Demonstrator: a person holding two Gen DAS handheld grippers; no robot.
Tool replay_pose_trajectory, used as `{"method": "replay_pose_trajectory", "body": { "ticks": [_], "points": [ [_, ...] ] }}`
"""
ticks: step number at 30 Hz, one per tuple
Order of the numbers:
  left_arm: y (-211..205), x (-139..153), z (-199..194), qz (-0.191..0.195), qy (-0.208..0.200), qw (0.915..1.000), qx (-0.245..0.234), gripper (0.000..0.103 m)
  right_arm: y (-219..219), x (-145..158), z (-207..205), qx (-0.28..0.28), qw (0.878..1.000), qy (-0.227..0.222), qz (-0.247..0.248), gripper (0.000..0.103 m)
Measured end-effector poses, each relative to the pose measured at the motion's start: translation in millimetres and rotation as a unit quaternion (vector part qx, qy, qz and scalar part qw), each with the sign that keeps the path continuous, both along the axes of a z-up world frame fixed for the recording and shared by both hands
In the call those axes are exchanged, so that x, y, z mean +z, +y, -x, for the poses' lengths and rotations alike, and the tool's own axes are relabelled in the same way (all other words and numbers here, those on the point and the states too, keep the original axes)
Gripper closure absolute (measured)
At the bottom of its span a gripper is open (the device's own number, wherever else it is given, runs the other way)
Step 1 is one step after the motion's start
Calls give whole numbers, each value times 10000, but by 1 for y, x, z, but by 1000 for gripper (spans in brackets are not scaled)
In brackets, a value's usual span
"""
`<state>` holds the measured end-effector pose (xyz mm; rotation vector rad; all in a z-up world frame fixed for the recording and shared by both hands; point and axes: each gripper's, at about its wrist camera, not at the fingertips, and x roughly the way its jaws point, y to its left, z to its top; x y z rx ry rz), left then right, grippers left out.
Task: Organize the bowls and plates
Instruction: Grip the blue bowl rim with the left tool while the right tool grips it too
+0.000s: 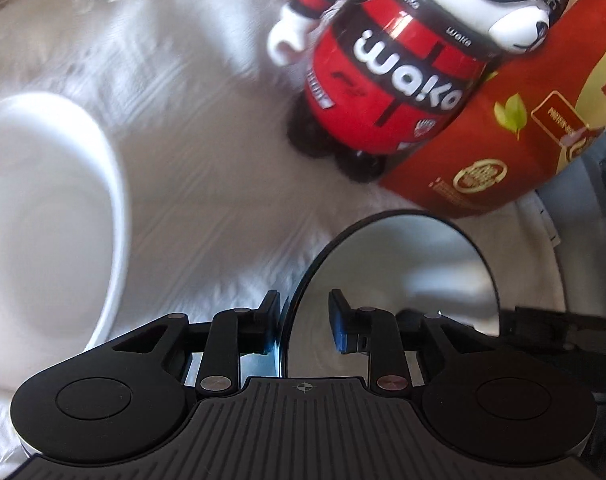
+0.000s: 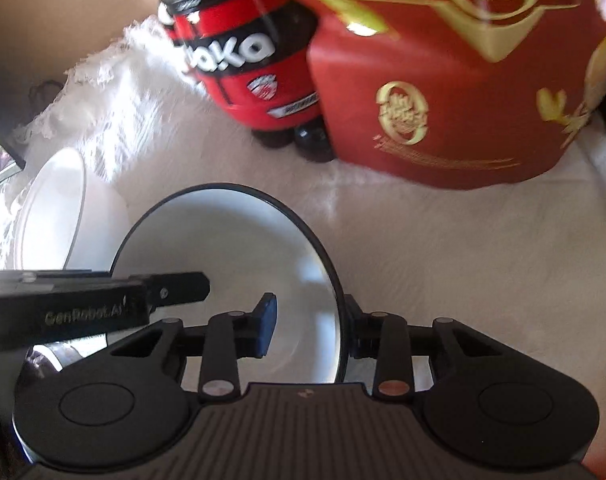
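A white bowl with a black rim (image 1: 403, 280) (image 2: 231, 256) is held between both grippers above the white cloth. My left gripper (image 1: 305, 326) straddles the bowl's left rim with a gap between its fingers. My right gripper (image 2: 309, 326) straddles the bowl's right rim, also with a gap. The left gripper's finger (image 2: 171, 286) shows in the right wrist view over the bowl's left side. A plain white bowl (image 1: 47, 216) (image 2: 51, 208) sits on the cloth to the left.
A red and black "wako" figurine bottle (image 1: 387, 80) (image 2: 247, 64) stands at the back. A red gift box with gold print (image 1: 503, 128) (image 2: 455, 72) stands right of it. A white lace cloth (image 1: 207, 184) (image 2: 443, 248) covers the table.
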<state>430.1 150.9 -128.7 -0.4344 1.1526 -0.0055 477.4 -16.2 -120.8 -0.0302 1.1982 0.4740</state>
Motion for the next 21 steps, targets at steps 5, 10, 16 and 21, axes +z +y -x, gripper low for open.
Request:
{"method": "replay_pose_trajectory", "body": {
  "ticks": [5, 10, 16, 21],
  "points": [
    [-10, -1, -8, -49, -40, 9999, -145, 73, -20, -5, -12, -306, 9994, 152, -87, 69],
    [-8, -11, -10, 41, 144, 9998, -164, 73, -23, -7, -13, -322, 9986, 283, -310, 64],
    [-6, -20, -11, 154, 228, 9996, -106, 73, -18, -23, -19, -429, 9964, 600, -415, 58],
    [-3, -9, -3, 108, 55, 9999, -37, 70, -14, -16, -11, -468, 9963, 580, -425, 58]
  ]
}}
